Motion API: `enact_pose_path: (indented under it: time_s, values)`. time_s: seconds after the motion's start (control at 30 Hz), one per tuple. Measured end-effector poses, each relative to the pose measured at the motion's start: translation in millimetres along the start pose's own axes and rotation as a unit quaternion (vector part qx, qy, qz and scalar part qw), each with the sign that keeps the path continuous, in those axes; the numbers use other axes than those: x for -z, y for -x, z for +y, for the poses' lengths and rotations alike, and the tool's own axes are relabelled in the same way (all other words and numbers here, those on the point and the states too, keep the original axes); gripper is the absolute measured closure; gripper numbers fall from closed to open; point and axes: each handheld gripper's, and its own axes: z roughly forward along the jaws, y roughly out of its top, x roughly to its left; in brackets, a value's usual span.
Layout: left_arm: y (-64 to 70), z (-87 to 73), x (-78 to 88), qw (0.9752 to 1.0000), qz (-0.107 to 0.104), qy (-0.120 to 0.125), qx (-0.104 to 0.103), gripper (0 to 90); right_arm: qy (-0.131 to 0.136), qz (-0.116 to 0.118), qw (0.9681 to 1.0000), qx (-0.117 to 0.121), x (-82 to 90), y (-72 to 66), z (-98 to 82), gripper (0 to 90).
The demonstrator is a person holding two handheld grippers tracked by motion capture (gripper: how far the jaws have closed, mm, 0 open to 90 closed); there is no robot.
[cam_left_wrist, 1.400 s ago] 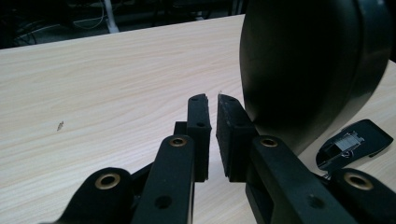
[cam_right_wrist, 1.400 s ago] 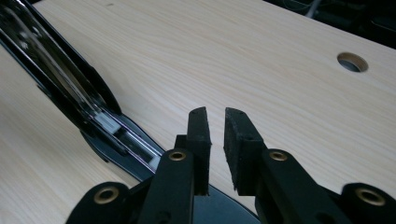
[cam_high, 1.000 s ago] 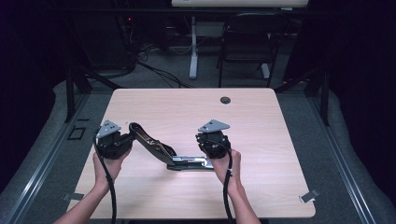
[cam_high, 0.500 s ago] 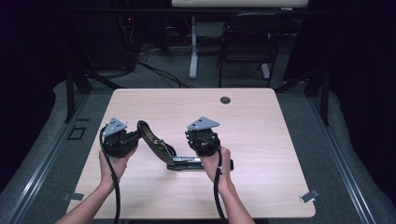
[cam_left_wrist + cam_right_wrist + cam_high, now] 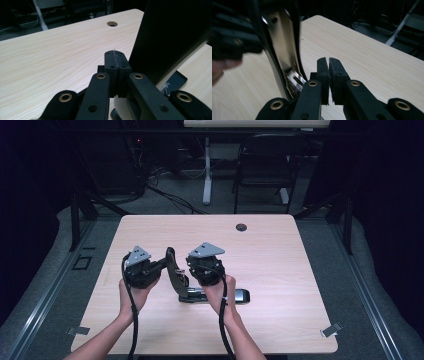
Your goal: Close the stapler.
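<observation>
The table (image 5: 280,285) is a light wooden top with a small round hole (image 5: 241,227) near its far edge. A large black stapler (image 5: 176,276) lies toward the near side of the table, its base flat and its arm raised steeply. The left gripper (image 5: 161,265) sits just left of the raised arm, its tip at the arm; its jaws are fully closed with nothing visibly between them. The right gripper (image 5: 192,268) sits just right of the arm, over the base; its jaws are closed and empty.
</observation>
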Motion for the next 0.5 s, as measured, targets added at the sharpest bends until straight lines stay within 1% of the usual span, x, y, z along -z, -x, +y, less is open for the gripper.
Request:
enact_pose_path:
  time_s: [0.03,0.13,0.17,0.2,0.27,0.37,0.4,0.5]
  values:
    - [1.8,0.3,-3.0,1.0,-0.004,-0.005,-0.004,90.0,0.003,0.002,1.0,0.0,-0.3,-0.6,1.2,88.6]
    - [8.9,-0.1,-11.3,0.9998,-0.013,-0.013,-0.01,90.0,0.004,0.0,1.0,-0.001,0.6,1.3,1.6,89.5]
    - [10.7,-0.6,-12.9,0.9998,-0.011,-0.013,-0.014,90.0,0.005,-0.004,1.0,-0.005,2.0,2.6,1.1,90.0]
    - [11.3,-0.7,-14.3,0.9997,-0.014,-0.016,-0.012,90.0,0.005,-0.01,0.9999,-0.009,3.3,3.9,0.3,90.0]
    - [12.2,-1.5,-17.0,0.9997,-0.016,-0.017,-0.01,90.0,0.011,-0.007,0.9997,-0.023,5.8,8.2,-2.2,90.0]
    - [15.6,-1.6,-20.4,0.9996,-0.016,-0.02,-0.015,90.0,0.008,-0.021,0.9995,-0.024,9.3,10.2,-4.7,90.0]
    - [16.8,-1.4,-21.7,0.9995,-0.016,-0.022,-0.017,90.0,0.003,-0.023,0.9994,-0.024,10.4,11.4,-5.4,90.0]
    - [19.8,-1.6,-25.3,0.9993,-0.017,-0.025,-0.02,90.0,0.002,-0.032,0.999,-0.032,13.5,15.2,-8.9,90.0]
